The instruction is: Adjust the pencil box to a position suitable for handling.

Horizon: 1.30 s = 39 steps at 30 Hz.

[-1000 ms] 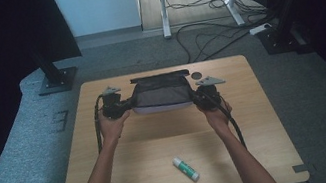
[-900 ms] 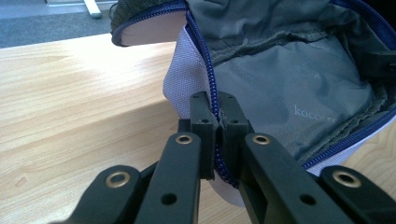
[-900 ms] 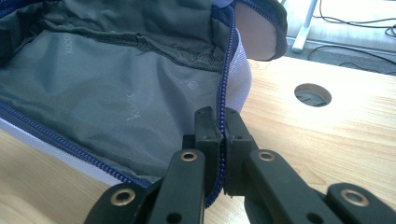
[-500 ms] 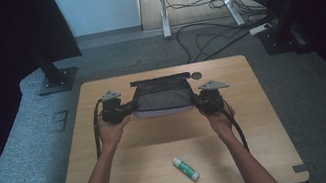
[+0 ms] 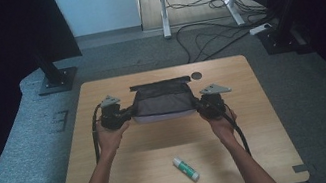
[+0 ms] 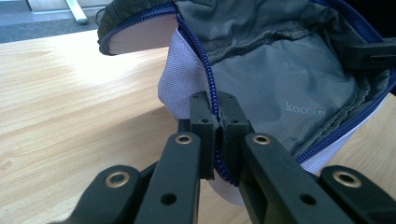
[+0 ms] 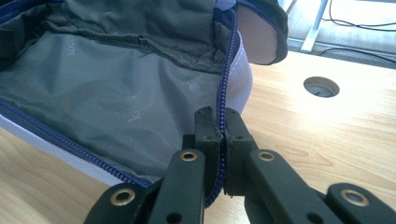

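1. An open grey pouch (image 5: 161, 101) is held up over the far half of a wooden table (image 5: 130, 178), stretched between two grippers.
2. The left gripper (image 5: 124, 114) is seen at the pouch's left end; its jaws are pinched nearly together on the blue zipper edge (image 6: 211, 88), with the fabric caught between the pads.
3. The right gripper (image 5: 200, 104) is clamped the same way on the zipper edge (image 7: 224, 100) at the pouch's right end, jaws all but closed.
4. The pouch's mouth is spread wide, and its grey lining (image 7: 107, 88) is exposed.
5. A round cable hole (image 5: 197, 75) is set in the tabletop just beyond the pouch's far right corner.
6. A glue stick (image 5: 185, 168) is left lying well nearer than the pouch, with bare tabletop between them.
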{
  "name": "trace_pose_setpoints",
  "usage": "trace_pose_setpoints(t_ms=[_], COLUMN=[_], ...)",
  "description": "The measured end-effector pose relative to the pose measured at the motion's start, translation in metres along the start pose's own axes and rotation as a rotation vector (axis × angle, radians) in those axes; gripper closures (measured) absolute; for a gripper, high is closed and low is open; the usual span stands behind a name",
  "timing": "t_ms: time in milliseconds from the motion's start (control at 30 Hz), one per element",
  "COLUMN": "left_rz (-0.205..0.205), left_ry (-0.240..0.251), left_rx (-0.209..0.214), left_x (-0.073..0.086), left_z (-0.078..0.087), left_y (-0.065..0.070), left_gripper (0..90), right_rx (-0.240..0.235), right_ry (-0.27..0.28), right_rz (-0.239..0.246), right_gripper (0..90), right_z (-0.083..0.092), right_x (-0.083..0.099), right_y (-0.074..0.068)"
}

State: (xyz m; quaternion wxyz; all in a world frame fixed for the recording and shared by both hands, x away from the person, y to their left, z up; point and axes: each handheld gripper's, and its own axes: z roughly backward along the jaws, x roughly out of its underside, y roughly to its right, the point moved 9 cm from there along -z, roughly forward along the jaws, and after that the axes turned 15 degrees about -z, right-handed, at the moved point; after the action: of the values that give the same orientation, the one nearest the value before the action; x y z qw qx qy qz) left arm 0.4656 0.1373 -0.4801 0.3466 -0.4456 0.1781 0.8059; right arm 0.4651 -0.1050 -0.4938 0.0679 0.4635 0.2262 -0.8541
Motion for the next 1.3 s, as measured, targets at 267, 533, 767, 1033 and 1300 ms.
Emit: trace_pose_setpoints(t_ms=[267,533,767,1033,1300], left_rz=[-0.005,0.000,0.002,0.011,0.024], left_ry=[0.000,-0.018,-0.032,-0.048,-0.089], left_rx=[0.014,0.035,0.048,0.064,0.068], left_x=[0.007,0.019,0.027,0.041,0.056], left_z=[0.000,-0.006,-0.009,-0.015,-0.028], left_y=[0.007,0.014,0.018,0.025,0.026], left_gripper=[87.0,87.0,86.9,86.8,86.7], right_rx=[0.004,0.009,0.007,0.010,0.022], right_ry=[0.005,-0.016,-0.026,-0.047,-0.093], right_rz=[0.016,0.027,0.020,0.015,0.006], right_gripper=[86.2,86.1,86.1,86.1,86.1], right_z=[0.006,0.009,0.010,0.010,0.001], right_x=[0.009,0.023,0.036,0.051,0.069], right_y=[0.000,0.003,0.007,0.011,0.018])
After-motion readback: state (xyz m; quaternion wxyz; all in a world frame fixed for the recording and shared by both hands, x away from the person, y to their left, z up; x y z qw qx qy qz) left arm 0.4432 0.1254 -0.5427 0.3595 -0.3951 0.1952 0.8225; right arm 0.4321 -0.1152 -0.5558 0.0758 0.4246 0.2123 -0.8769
